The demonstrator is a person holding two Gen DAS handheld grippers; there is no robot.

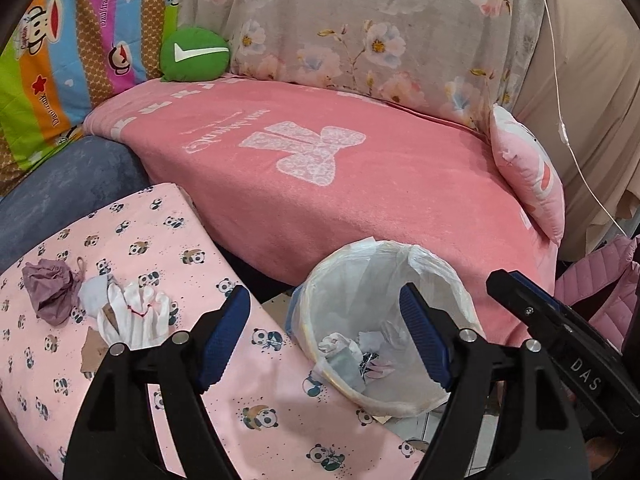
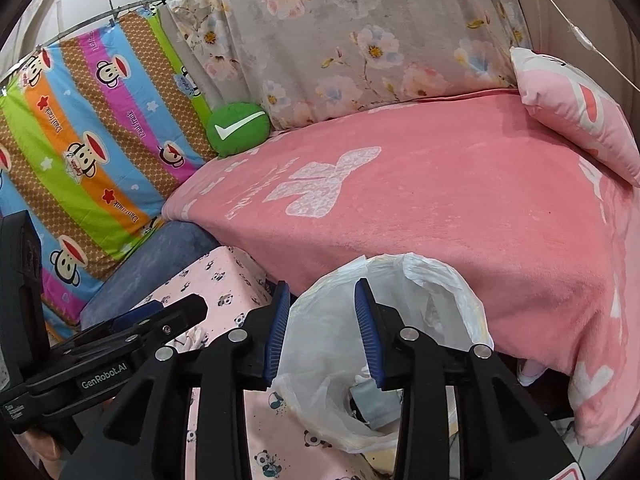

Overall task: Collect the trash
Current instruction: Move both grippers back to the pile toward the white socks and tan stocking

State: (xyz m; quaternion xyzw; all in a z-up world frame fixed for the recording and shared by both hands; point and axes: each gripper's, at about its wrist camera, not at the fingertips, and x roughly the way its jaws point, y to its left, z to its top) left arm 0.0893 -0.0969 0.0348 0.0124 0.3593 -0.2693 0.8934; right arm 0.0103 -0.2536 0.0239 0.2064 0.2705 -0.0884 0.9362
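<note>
Both grippers gape empty: left gripper (image 1: 324, 336) (its body reads "GenRobot.AI"), right gripper (image 2: 322, 330) marked "DAS"

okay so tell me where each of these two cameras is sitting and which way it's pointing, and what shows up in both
Left wrist: on the left gripper, open, facing the pink blanket, above the panda cloth with leftover scraps; right gripper shows at right.
Right wrist: on the right gripper, open, over the lined bin; left gripper shows at left.
Shared: bin, blanket, green cushion, panda cloth.
</note>
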